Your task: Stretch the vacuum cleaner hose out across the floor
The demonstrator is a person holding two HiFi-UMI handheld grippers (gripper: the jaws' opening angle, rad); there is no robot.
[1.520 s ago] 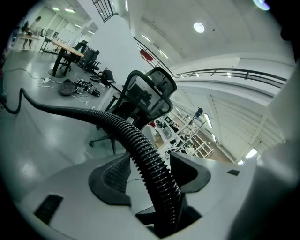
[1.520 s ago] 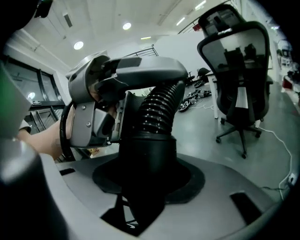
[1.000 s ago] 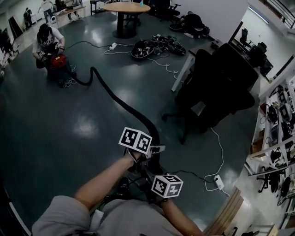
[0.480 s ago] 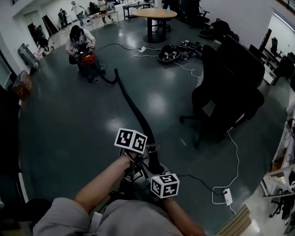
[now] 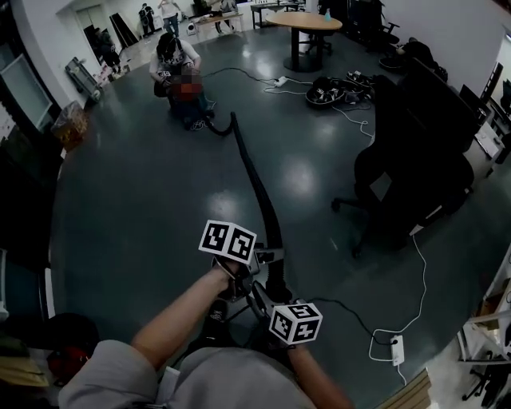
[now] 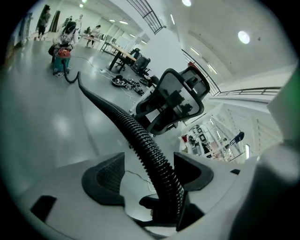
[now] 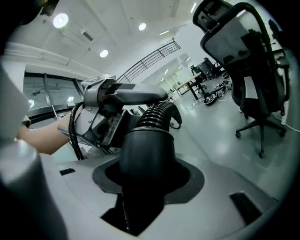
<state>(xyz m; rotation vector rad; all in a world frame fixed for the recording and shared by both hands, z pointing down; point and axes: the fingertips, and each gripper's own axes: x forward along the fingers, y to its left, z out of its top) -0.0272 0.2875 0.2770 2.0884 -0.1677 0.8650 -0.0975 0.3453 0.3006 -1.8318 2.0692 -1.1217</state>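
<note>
Head view looks steeply down over floor (image 5: 144, 208); gripper views sit close along their jaws; all three share hose (image 5: 257, 185) and chair (image 5: 415, 160).

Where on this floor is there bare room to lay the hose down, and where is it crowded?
Bare floor lies left of the hose, up to the wall clutter, and between hose and office chair. Crowded: cable pile by the round table, and white cable with power strip at lower right.

Both forearms (image 5: 182, 310) reach forward, close together. The left gripper (image 5: 266, 258) tilts down, its jaws apart around the hose (image 5: 259, 185), which lies against one jaw. Just behind, the right gripper (image 5: 258, 298) clamps the hose's end.
</note>
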